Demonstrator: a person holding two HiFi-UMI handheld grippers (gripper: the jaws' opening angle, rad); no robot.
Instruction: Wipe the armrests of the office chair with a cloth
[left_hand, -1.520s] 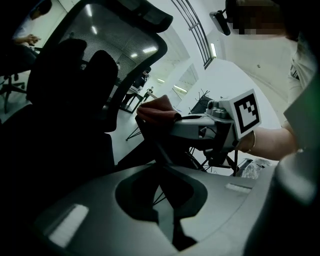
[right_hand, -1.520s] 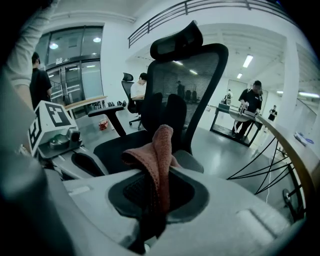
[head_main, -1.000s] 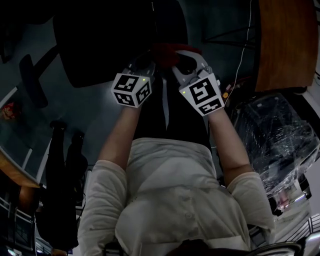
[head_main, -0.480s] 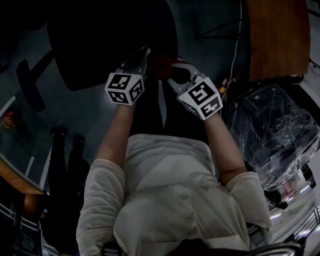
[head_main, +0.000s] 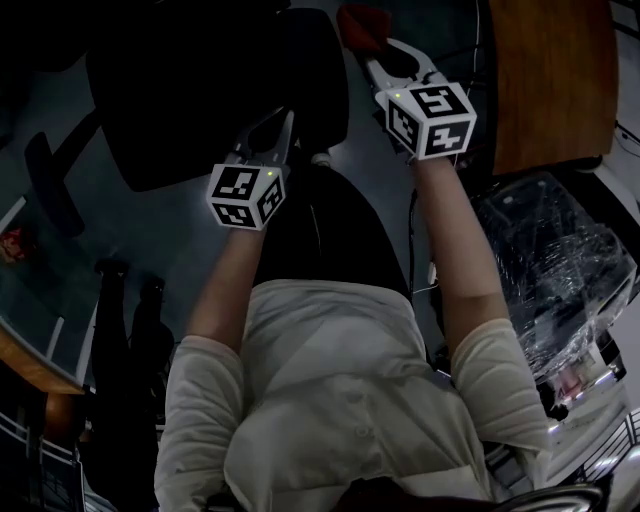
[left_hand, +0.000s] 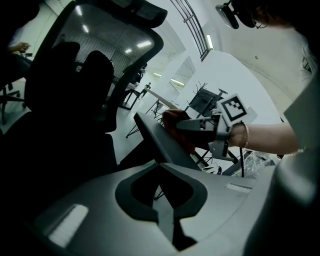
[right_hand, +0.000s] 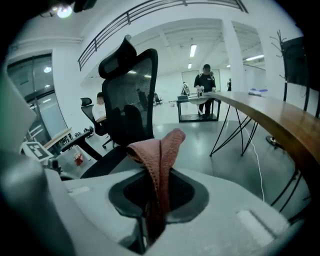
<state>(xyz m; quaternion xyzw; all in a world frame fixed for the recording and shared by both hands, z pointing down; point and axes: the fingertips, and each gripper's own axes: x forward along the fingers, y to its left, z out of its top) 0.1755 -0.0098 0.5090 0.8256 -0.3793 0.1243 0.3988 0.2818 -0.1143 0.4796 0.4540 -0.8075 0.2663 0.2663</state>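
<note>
Well, head view: my right gripper reaches past the office chair, red cloth pinched; left gripper hovers. Left gripper view: jaws together, empty; cloth by the armrest, contact unclear. Right gripper view: jaws clamped on cloth; I'd press flat, sweep lengthwise. Grey floor, wooden counter beyond.

left gripper, jaws together, empty; armrest and red cloth ahead
</note>
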